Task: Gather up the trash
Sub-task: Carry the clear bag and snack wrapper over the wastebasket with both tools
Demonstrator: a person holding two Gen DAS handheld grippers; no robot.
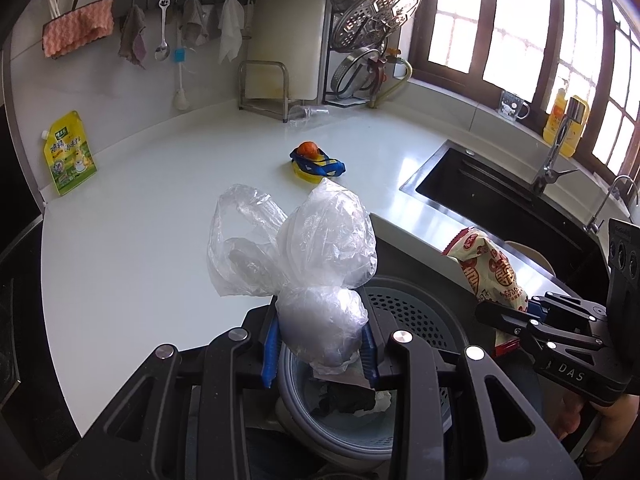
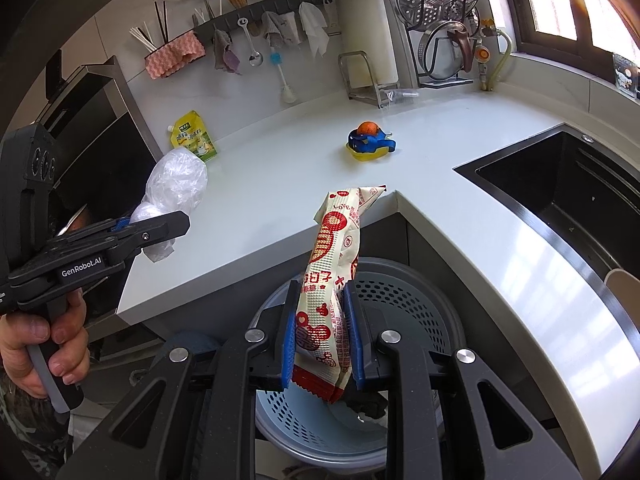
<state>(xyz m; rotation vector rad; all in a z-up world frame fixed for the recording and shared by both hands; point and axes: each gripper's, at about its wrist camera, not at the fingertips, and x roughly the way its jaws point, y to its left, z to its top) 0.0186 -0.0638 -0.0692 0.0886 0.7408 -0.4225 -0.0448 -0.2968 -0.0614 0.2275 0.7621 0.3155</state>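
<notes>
Left gripper (image 1: pixel 320 350) jaws clamped on crumpled clear plastic bag (image 1: pixel 312 256); right gripper (image 2: pixel 320 346) jaws pinching red-and-cream printed snack wrapper (image 2: pixel 334 284). Directly beneath both jaws, grey perforated round bin (image 2: pixel 404 300), beside white desk (image 2: pixel 280 184).

Two claws (image 1: pixel 320 350) (image 2: pixel 320 336), one bin (image 2: pixel 400 292), two wrappers (image 1: pixel 304 248) (image 2: pixel 332 272)

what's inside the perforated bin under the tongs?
Inside the bin there is dark crumpled trash with white scraps. The rest of the bottom is covered by the left tongs, right tongs, plastic bag and snack wrapper.
</notes>
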